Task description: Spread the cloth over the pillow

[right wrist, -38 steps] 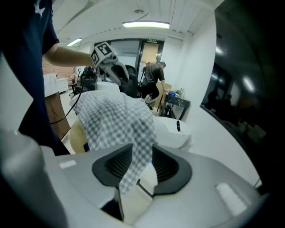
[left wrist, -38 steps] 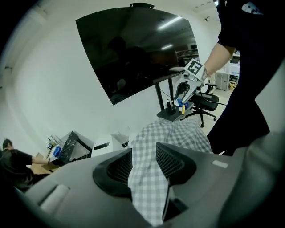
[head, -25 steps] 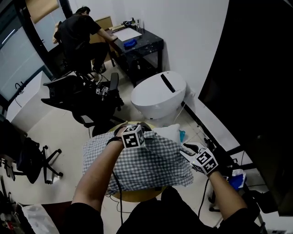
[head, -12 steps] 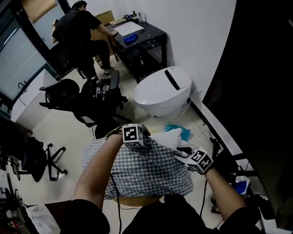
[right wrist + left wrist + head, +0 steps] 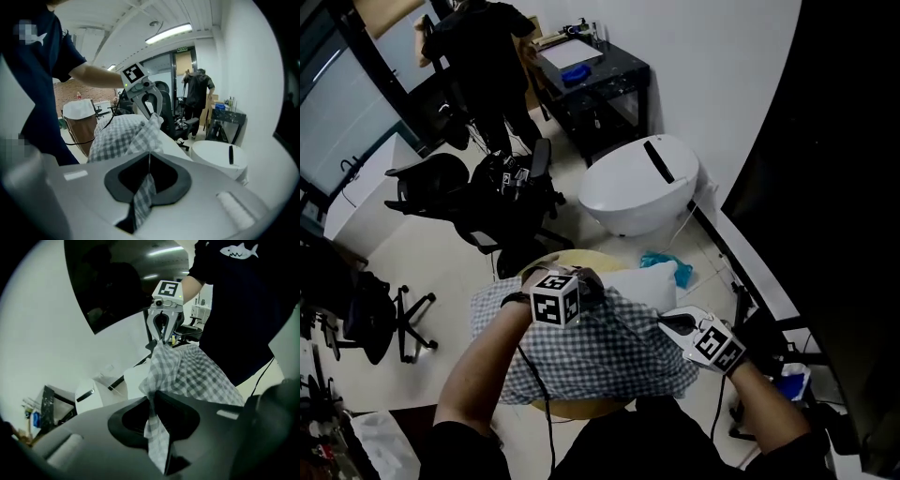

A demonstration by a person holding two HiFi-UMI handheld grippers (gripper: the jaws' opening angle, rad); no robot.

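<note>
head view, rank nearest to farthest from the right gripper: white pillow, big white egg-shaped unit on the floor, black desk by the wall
1. White pillow, just beyond the right gripper, whose jaws have just closed on the grey checked cloth.
2. Big white egg-shaped unit, on the floor farther ahead.
3. Black desk, farthest, against the back wall.

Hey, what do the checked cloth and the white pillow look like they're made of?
Checked cloth: thin woven fabric, probably cotton, matte; it drapes and creases softly. Pillow: plain white fabric cover, matte, likely soft filling; its bare corner looks puffed and rounded.
</note>
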